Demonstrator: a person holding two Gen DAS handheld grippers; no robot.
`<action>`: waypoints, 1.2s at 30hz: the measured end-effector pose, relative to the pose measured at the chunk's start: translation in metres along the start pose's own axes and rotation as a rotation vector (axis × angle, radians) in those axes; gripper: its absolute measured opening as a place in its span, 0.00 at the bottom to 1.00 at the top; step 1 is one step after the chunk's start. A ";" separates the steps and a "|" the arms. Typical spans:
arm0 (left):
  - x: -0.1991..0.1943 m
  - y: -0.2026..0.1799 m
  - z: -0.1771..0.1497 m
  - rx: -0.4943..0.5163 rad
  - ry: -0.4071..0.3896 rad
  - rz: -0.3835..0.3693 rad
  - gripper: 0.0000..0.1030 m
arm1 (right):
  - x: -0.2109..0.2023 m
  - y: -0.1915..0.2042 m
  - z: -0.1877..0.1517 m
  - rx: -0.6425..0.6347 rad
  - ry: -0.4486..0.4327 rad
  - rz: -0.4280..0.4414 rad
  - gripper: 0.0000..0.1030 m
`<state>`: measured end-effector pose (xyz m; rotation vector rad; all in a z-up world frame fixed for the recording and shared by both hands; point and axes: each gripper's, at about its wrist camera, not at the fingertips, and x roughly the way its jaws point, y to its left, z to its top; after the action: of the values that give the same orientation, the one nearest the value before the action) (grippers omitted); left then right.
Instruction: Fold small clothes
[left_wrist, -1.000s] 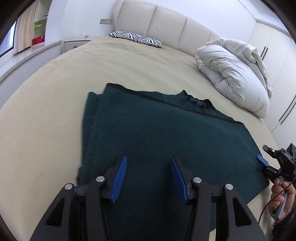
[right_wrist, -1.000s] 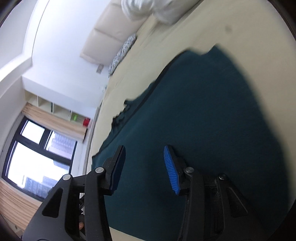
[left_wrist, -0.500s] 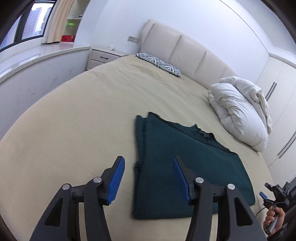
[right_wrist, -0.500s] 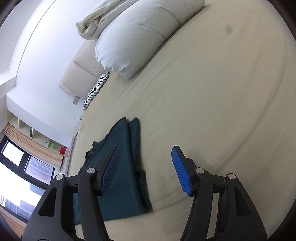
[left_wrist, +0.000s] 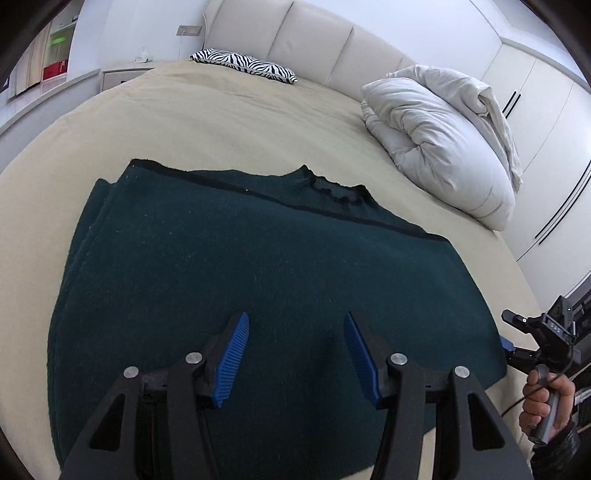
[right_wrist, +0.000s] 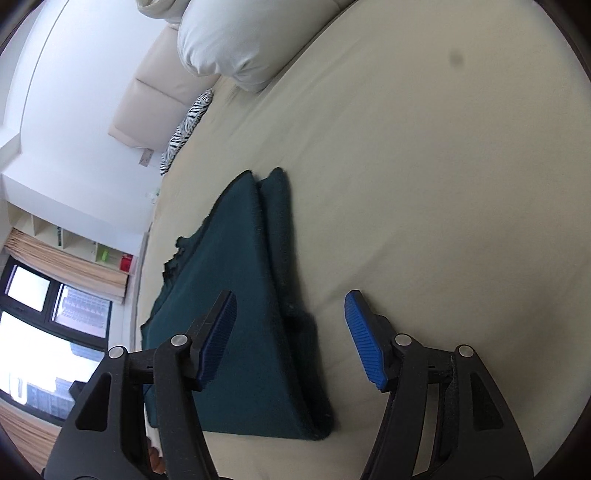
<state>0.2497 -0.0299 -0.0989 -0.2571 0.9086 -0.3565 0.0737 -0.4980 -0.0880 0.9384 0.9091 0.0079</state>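
A dark green knitted sweater lies folded flat on the beige bed, its collar at the far edge. My left gripper is open and empty, hovering over the sweater's near half. My right gripper is open and empty, straddling the sweater's near right edge just above the sheet. It also shows at the right edge of the left wrist view, held in a hand beside the sweater's right corner.
A bunched white duvet lies at the right side of the bed. A zebra-print pillow rests by the padded headboard. White wardrobe doors stand at the right. A window and shelves are on the left.
My left gripper pulled back and up, then came down close over the sweater again. My right gripper swung from over the sweater to its right edge and moved closer. Both stayed open.
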 end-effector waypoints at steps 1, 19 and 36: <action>0.003 0.000 0.000 0.000 0.007 0.001 0.56 | 0.003 0.005 0.001 -0.015 0.017 0.009 0.59; 0.014 0.022 -0.006 -0.030 0.055 -0.052 0.54 | 0.063 0.020 0.003 0.103 0.173 0.064 0.19; -0.001 0.065 -0.001 -0.196 0.070 -0.181 0.21 | 0.069 0.141 -0.005 -0.230 0.058 -0.260 0.14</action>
<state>0.2605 0.0301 -0.1227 -0.5115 0.9934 -0.4460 0.1656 -0.3813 -0.0371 0.6054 1.0547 -0.0812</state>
